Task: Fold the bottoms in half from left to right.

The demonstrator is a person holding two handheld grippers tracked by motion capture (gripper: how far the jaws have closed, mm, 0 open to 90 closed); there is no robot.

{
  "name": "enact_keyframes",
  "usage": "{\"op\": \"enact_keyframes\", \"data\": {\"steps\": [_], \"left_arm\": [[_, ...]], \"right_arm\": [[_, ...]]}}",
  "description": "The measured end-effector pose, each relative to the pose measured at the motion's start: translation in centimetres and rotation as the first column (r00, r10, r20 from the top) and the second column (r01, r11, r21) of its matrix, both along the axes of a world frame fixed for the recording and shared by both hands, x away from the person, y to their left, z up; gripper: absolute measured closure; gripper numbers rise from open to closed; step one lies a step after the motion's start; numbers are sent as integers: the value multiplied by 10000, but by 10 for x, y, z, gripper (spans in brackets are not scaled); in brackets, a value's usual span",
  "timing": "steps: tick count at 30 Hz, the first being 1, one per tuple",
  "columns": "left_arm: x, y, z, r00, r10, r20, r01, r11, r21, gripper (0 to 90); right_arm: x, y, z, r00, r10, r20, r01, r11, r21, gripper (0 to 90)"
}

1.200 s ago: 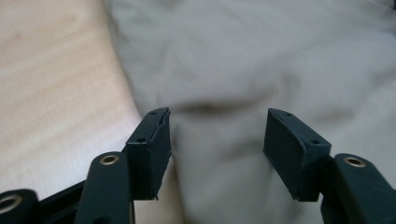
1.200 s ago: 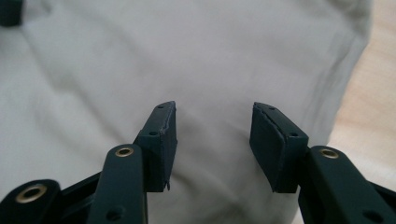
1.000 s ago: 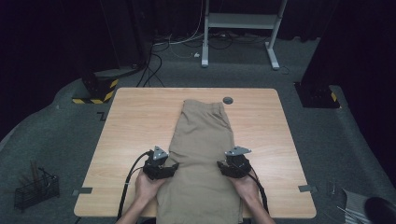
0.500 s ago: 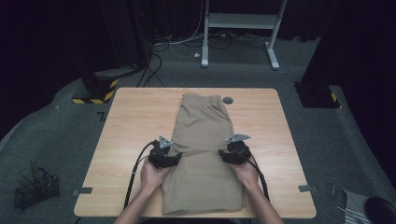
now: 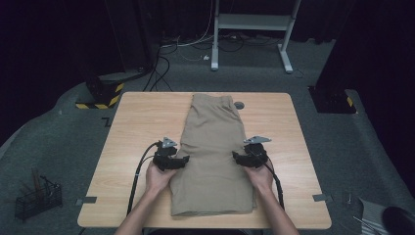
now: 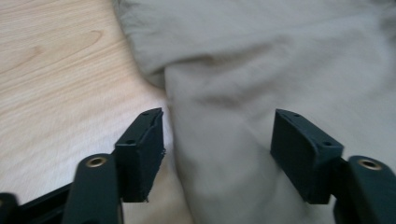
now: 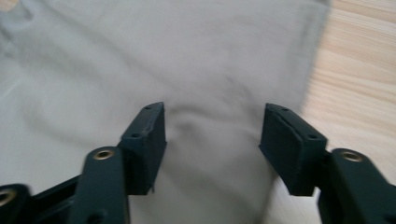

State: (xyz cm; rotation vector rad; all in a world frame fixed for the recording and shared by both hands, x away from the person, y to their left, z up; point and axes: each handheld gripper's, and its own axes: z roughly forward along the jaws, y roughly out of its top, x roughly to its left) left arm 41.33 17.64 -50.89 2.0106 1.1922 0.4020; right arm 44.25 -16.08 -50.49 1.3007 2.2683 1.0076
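A pair of khaki shorts (image 5: 213,142) lies folded lengthwise down the middle of the wooden table (image 5: 132,127), waistband at the far end. My left gripper (image 5: 185,160) rests at the cloth's left edge, jaws open. Its own view shows the khaki shorts (image 6: 261,84) between the spread jaws, the left jaw over bare wood. My right gripper (image 5: 235,156) sits at the right edge, also open. In the right gripper view the khaki shorts (image 7: 187,70) fill the gap, and the right jaw stands at the cloth's border. Neither gripper holds anything.
A small dark round object (image 5: 239,105) lies on the table beside the waistband. A white metal stand (image 5: 254,29) and cables are on the floor beyond the table. A wire basket (image 5: 36,198) stands on the floor at the left.
Both grippers slid away from me along the shorts' side edges. The shorts' near end, which hung toward the table's front edge, now lies flat and farther onto the table.
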Motion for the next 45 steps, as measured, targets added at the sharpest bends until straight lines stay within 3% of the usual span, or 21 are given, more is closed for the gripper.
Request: {"op": "enact_keyframes", "data": {"steps": [3, 7, 11, 14, 17, 25, 32, 39, 45], "left_arm": [[-10, 5, 2, 10000, 30, -57, -31, 9996, -265, 289], [-14, 5, -3, 9992, 83, -394, -86, 9999, -56, 275], [-13, 4, -9, 9977, 238, -640, -250, 9995, -177, 263], [-15, 1, -11, 9984, 338, -454, -341, 9994, -42, 256], [-16, -5, -11, 9990, 295, -326, -286, 9992, 281, 265], [-21, -16, -10, 9997, 251, 52, -254, 9958, 880, 476], [-23, -18, -10, 9999, -48, 135, 39, 9978, 664, 678], [-22, -17, -11, 9998, -198, 49, 196, 9993, 318, 791], [-19, -14, -11, 9991, -361, -209, 361, 9993, -2, 843]], "right_arm": [[-13, -9, 1, 9999, -143, -70, 142, 9998, -138, 324], [-26, -16, -4, 9995, -319, -59, 317, 9993, -200, 309], [-31, -16, -10, 9990, -379, -219, 373, 9990, -260, 325], [-34, -12, -14, 9991, -428, -55, 423, 9971, -636, 338], [-37, -9, -14, 9992, -404, -8, 402, 9970, -665, 401], [-41, -5, -13, 10000, -1, 52, 4, 9982, -595, 581], [-44, -3, -13, 9995, 298, 139, -289, 9980, -560, 704], [-44, -2, -14, 9984, 558, 86, -555, 9977, -392, 818], [-44, -1, -14, 9978, 639, 192, -632, 9973, -384, 857]]}}
